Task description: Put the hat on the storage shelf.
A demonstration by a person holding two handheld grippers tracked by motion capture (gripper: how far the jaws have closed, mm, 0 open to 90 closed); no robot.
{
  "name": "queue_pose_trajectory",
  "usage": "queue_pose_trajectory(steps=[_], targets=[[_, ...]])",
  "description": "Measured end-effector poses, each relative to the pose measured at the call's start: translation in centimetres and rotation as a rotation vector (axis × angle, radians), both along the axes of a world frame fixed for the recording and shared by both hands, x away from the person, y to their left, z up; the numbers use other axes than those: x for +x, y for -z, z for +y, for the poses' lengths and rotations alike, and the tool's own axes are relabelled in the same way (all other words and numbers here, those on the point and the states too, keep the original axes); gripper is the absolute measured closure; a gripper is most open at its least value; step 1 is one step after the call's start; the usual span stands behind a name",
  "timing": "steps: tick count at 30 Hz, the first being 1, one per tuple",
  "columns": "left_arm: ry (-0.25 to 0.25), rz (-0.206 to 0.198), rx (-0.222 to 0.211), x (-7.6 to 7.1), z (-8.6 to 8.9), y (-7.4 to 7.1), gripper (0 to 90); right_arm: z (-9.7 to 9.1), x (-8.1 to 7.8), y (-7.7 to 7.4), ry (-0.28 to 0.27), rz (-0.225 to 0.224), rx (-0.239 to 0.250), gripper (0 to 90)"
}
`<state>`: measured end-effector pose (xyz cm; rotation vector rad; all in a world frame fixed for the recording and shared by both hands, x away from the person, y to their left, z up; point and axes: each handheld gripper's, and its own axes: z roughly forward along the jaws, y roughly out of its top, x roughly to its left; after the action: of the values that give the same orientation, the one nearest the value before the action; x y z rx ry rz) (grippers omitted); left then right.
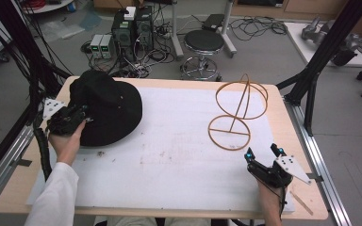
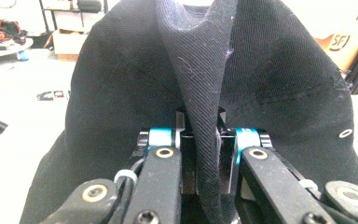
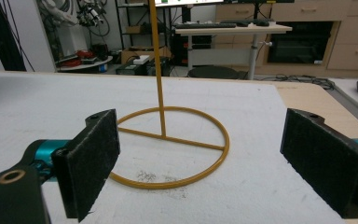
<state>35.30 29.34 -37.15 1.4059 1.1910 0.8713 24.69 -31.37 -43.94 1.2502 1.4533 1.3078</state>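
A black bucket hat lies at the table's left end. My left gripper is shut on a fold of its brim, and in the left gripper view the black cloth is pinched upright between the jaws, lifted off the white mat. A yellow wire stand with a ring base and a looped top stands at the right. My right gripper hovers just in front of it, jaws wide open and holding nothing. The right gripper view has the stand's base ring lying between its pads.
A white mat covers most of the wooden table. Black frame posts rise at the right and left edges. A stool and computer boxes stand on the floor beyond the far edge.
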Motion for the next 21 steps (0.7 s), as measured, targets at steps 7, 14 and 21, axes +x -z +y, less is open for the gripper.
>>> queue_pose_trajectory(steps=[7,14,21], targets=[[0.048,-0.056,0.007,-0.5,-0.7,-1.9,84.8,0.0,0.0,0.0,-0.004,0.001,-0.005,11.0],[0.135,-0.136,-0.012,-1.1,-2.3,-4.6,84.8,0.0,-0.1,0.0,-0.007,0.004,-0.002,11.0],[0.176,-0.195,-0.002,-1.4,-3.9,-7.2,84.7,0.0,-0.1,0.0,-0.008,-0.002,-0.001,11.0]])
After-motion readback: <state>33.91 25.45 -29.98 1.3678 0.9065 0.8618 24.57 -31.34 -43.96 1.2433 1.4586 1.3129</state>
